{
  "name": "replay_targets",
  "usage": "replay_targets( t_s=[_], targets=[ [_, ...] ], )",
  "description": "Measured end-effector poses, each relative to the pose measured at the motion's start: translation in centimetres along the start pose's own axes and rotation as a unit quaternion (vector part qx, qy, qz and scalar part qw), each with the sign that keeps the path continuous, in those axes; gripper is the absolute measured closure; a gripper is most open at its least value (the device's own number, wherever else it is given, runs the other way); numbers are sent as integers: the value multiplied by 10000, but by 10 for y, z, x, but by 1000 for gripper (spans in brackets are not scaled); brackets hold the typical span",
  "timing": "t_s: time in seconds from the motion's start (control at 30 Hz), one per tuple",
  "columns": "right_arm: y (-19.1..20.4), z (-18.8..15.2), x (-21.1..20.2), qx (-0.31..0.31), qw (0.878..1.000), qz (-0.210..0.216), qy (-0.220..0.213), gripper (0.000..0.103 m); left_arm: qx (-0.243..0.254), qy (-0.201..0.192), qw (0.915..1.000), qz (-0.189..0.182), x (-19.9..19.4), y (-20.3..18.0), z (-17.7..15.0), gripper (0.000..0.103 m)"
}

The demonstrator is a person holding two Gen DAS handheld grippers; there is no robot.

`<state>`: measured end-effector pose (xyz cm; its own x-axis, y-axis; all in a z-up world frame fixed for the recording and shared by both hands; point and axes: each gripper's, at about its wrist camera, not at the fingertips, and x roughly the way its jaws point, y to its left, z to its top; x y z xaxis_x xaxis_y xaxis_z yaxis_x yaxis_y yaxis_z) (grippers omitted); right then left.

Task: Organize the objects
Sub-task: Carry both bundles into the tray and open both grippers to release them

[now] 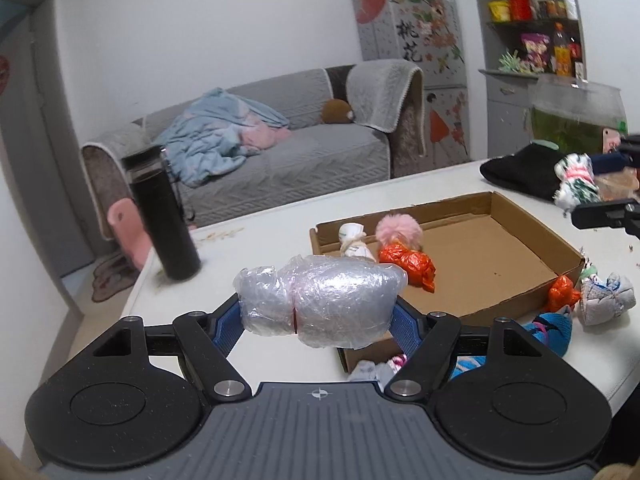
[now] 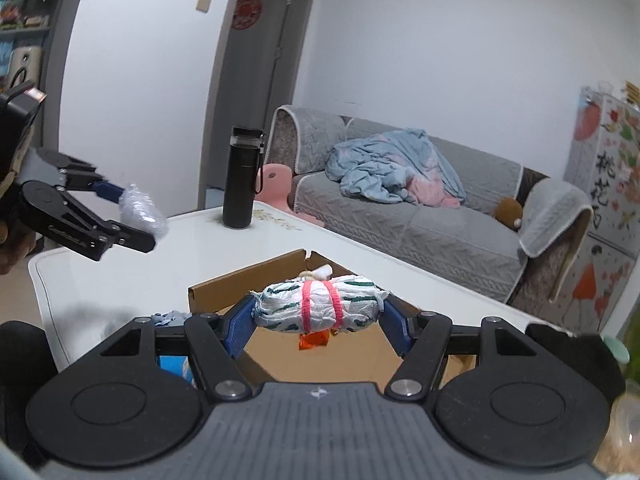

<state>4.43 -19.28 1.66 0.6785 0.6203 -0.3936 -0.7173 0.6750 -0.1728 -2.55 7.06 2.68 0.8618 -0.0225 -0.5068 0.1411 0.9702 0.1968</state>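
Bundles of cloth and plastic lie scattered on the white table (image 1: 280,216), and two of them are up in the air, each in a gripper. The left gripper (image 1: 320,312) has its blue fingers (image 1: 404,326) closed onto the ends of a clear plastic-wrapped bundle (image 1: 320,300), held above the table near the front left corner of the cardboard tray (image 1: 492,264). The right gripper (image 2: 318,312) has its fingers closed on a white bundle with green marks (image 2: 318,308), tied with two pink bands and held over the tray (image 2: 240,284).

Inside the tray, toward its far left corner, sit a small white tied bundle (image 1: 354,242), a pink fluffy ball (image 1: 400,230) and an orange plastic bundle (image 1: 406,264), all close together. Just outside the tray's front right edge lie a second orange bundle (image 1: 562,292), a grey-white cloth bundle (image 1: 606,298) and a blue sock bundle (image 1: 552,328). A black bottle (image 1: 164,216) stands upright near the table's far left edge. Dark cloth (image 1: 524,174) lies at the far right side of the table.
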Motion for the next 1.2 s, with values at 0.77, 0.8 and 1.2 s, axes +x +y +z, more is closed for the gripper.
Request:
replay_targets(
  t_s=[0.77, 0.8, 1.2],
  targets=[
    [0, 5, 113, -537, 9878, 882, 1166, 41, 1100, 1382, 9734, -1462, 137, -23, 29, 25],
    [0, 3, 117, -539, 9867, 910, 1237, 41, 1096, 1469, 9717, -1488, 141, -23, 27, 25],
    [3, -8, 150, -708, 9735, 1185, 1822, 40, 1472, 2022, 9537, -1670, 171, -31, 13, 24]
  ],
)
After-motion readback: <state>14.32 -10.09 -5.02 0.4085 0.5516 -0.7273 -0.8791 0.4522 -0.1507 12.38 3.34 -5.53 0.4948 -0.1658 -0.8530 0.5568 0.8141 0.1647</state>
